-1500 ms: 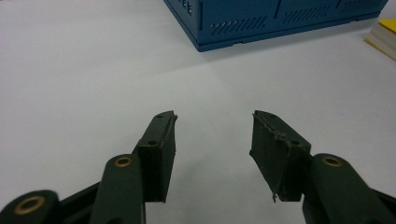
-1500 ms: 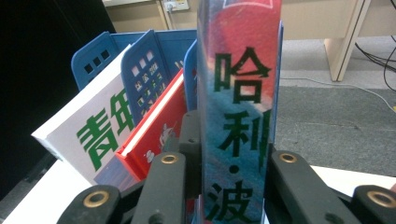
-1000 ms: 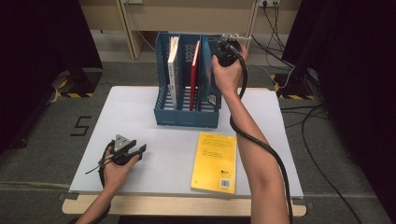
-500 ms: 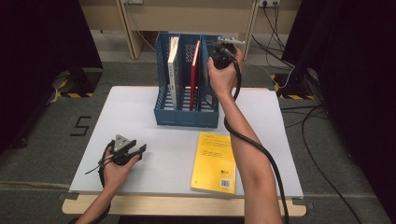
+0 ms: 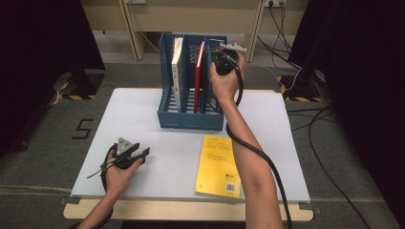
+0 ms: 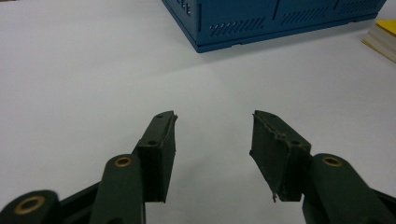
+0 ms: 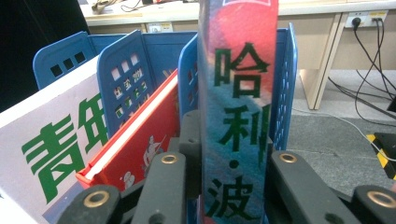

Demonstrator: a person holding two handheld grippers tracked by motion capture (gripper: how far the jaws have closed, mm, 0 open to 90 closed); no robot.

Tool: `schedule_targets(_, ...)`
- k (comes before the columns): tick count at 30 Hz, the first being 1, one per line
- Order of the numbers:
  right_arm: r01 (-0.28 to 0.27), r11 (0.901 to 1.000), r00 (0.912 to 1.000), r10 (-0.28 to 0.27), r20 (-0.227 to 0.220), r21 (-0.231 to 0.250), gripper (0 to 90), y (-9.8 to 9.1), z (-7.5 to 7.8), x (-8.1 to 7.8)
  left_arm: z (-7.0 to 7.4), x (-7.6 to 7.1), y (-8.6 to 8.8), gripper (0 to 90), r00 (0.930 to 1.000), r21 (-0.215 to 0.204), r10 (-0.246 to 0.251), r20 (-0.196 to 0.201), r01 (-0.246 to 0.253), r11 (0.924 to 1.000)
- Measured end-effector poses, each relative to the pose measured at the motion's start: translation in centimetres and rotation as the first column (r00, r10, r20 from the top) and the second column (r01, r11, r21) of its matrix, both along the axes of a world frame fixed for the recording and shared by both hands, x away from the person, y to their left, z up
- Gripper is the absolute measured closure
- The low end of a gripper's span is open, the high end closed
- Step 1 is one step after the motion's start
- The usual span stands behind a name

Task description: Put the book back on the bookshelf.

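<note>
A blue three-slot file rack [image 5: 191, 119] stands at the back of the white table [image 5: 143, 119]. A white book [image 5: 176, 71] is in its left slot and a red book [image 5: 199, 71] in its middle slot. My right gripper [image 5: 224, 59] is above the right slot, shut on the spine of an upright dark teal and red book [image 7: 238, 84] with green characters. That book sits between the right slot's walls [image 7: 286, 79], beside the red book [image 7: 135, 140] and the white book [image 7: 46, 154]. My left gripper [image 5: 143, 153] rests on the table at the front left, open and holding nothing [image 6: 215, 121].
A yellow book [image 5: 218, 164] lies flat near the table's front edge, right of centre, under my right forearm. The rack's front corner [image 6: 224, 28] and the yellow book's edge [image 6: 383, 39] lie ahead of the left gripper. Cables run over the floor at the right.
My right hand has sunk a little and shifted slightly left with the book, down at the rack's right slot. The left hand has stayed where it was.
</note>
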State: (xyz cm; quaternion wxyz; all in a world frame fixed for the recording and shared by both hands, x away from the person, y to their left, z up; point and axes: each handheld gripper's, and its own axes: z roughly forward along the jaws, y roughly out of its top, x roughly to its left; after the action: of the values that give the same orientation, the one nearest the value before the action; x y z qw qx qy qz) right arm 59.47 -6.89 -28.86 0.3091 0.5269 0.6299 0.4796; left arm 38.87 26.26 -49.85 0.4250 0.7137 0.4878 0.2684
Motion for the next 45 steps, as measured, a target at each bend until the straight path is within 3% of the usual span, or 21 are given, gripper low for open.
schedule_targets(23,0.035,0.9994,0.9955,-0.034,0.088,-0.006,75.1,-0.2,-2.0,-0.1,0.0,-0.1,0.0,49.0,0.9999,0.004,-0.01,0.004,0.01,0.9999)
schedule_targets(45,0.032,0.9992,0.9947,-0.029,0.099,-0.026,75.1,0.5,-3.0,0.9,0.0,-0.2,0.0,49.0,0.9999,-0.005,-0.009,0.013,0.009,0.9999)
